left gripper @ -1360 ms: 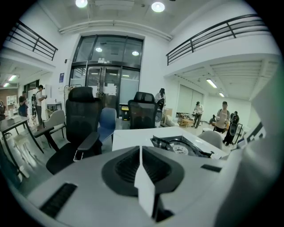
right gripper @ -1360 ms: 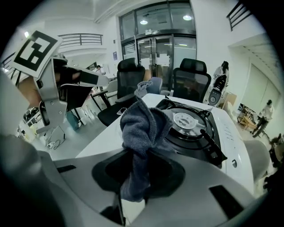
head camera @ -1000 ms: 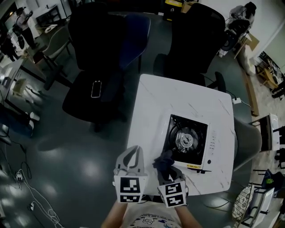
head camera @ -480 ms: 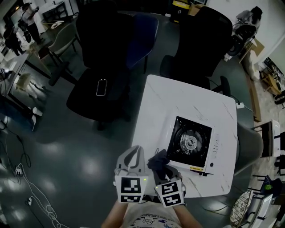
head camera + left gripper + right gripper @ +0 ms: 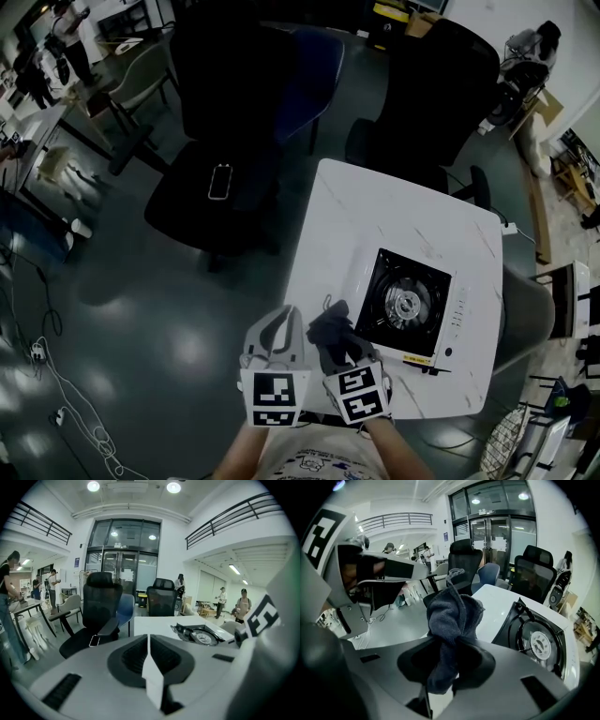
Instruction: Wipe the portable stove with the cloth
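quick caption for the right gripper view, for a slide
Right gripper shut on a dark cloth, portable stove ahead to its right on the white table.

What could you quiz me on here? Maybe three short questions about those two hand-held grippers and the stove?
1. True or false: the left gripper holds the cloth.
2. Where does the portable stove stand? A the floor; B the white table; C a shelf.
3. Fill in: the phone lies on the seat of a black ____.
Key: 1 false: the right gripper is shut on it, and the left is shut on nothing. 2 B. 3 chair.
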The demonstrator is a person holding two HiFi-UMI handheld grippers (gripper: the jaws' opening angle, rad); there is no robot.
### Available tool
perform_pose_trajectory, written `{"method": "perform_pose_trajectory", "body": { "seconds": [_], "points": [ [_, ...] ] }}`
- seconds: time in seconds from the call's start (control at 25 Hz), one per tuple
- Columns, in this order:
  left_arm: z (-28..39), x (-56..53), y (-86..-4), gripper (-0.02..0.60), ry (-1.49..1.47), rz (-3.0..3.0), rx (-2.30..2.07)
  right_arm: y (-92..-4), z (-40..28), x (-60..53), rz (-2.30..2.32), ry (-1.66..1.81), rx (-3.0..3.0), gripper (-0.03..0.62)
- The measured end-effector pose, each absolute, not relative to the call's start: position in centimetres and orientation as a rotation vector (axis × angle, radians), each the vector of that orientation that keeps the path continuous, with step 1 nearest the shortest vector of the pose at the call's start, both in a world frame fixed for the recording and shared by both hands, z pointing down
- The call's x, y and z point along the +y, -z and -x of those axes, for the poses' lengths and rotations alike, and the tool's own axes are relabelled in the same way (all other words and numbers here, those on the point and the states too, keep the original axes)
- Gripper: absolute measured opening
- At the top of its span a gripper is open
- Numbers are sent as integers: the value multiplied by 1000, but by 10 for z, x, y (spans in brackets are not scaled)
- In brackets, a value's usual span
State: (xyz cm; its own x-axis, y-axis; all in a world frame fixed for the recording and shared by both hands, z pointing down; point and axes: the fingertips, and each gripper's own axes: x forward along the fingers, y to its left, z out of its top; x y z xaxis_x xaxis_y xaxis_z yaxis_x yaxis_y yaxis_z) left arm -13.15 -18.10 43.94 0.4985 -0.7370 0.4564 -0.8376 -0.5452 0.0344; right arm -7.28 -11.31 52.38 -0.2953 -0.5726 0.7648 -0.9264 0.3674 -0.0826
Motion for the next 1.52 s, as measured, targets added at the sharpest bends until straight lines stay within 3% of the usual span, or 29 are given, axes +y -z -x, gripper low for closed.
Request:
{"method": "perform_pose_trajectory", "body": {
  "seconds": [1.52],
  "points": [
    [115,-215,-443,23,-588,-2492,-1321,-526,6,-221,-1246,-709,-1893,97]
  ]
}}
